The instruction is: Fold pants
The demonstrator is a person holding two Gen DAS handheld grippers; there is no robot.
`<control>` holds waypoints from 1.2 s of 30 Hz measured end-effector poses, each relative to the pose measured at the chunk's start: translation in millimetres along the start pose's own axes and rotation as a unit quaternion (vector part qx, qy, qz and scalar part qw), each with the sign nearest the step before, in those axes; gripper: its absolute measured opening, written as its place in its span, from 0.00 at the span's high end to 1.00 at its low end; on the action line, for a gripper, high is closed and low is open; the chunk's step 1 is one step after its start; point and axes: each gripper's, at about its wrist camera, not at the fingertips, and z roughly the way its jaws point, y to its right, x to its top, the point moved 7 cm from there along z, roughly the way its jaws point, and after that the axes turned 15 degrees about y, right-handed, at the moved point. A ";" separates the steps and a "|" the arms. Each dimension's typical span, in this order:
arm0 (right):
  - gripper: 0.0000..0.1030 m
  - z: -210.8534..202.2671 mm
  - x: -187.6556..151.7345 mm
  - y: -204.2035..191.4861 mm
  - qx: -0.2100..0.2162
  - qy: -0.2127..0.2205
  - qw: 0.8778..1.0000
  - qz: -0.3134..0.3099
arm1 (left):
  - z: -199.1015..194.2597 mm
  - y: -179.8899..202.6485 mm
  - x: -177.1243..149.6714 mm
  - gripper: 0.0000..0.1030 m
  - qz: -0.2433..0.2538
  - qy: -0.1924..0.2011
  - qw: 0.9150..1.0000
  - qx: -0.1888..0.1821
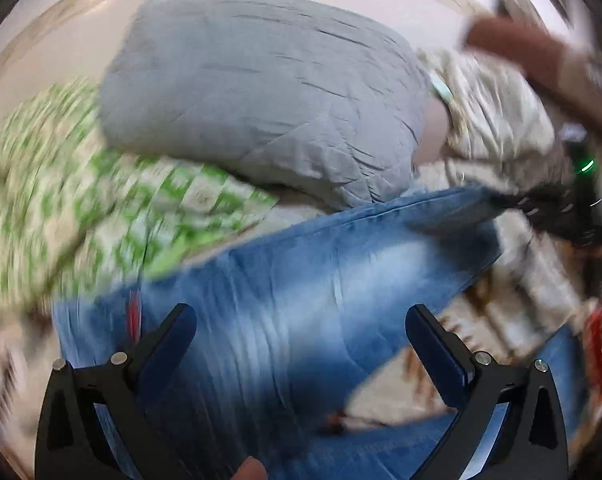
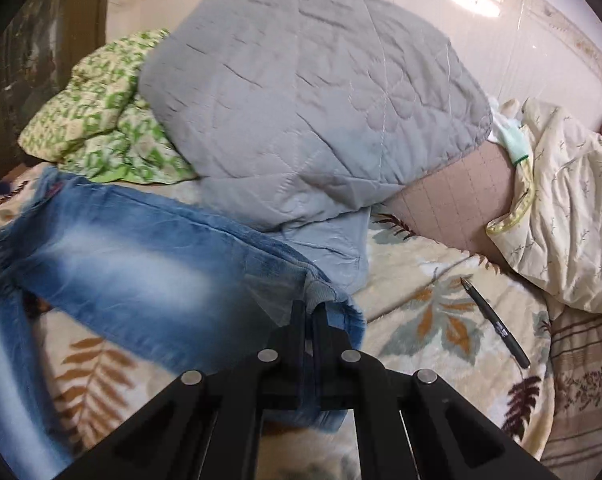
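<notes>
The jeans [image 2: 133, 256] lie on a leaf-patterned blanket [image 2: 433, 312] spread over a bed. In the right wrist view one leg runs from the left edge of the frame down to the centre, and its hem end is pinched between the closed jaws of the right gripper [image 2: 311, 312], with denim bunched just above the fingertips. A second stretch of denim trails down the lower left of that frame.

In the left wrist view, which is smeared by motion, the jeans [image 1: 301, 280] fill the middle and lower part of the frame. The left gripper [image 1: 301, 316] has its jaws wide apart, one finger at the lower left and the other at the lower right, with denim showing between them but neither pad pressing on it. At the right edge of this view the dark right gripper [image 1: 557, 212] meets the far end of the leg.

A grey quilt [image 2: 313, 112] is piled at the upper middle, overlapping the edge of the jeans. A green patterned cover [image 2: 101, 120] lies to its left, a cream sheet [image 2: 573, 216] at the right. A pen [image 2: 495, 322] lies on the blanket at the lower right, well apart from the jeans
</notes>
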 end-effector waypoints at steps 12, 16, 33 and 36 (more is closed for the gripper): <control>0.97 -40.5 -11.4 -14.4 0.015 0.017 1.000 -0.004 | 109.7 50.9 17.7 0.00 0.252 -0.066 0.959 -0.110; 0.97 -39.7 -13.2 -15.5 0.014 0.014 1.000 -0.014 | 130.9 50.0 0.8 0.20 0.255 -0.123 0.948 -0.144; 0.97 -93.7 22.0 -15.5 -0.044 0.039 0.998 0.028 | 34.5 50.0 21.7 0.94 0.249 -0.085 0.962 -0.067; 0.97 -122.6 28.2 -28.4 -0.058 0.042 0.997 0.020 | -5.7 55.9 28.3 0.94 0.247 -0.069 0.966 -0.040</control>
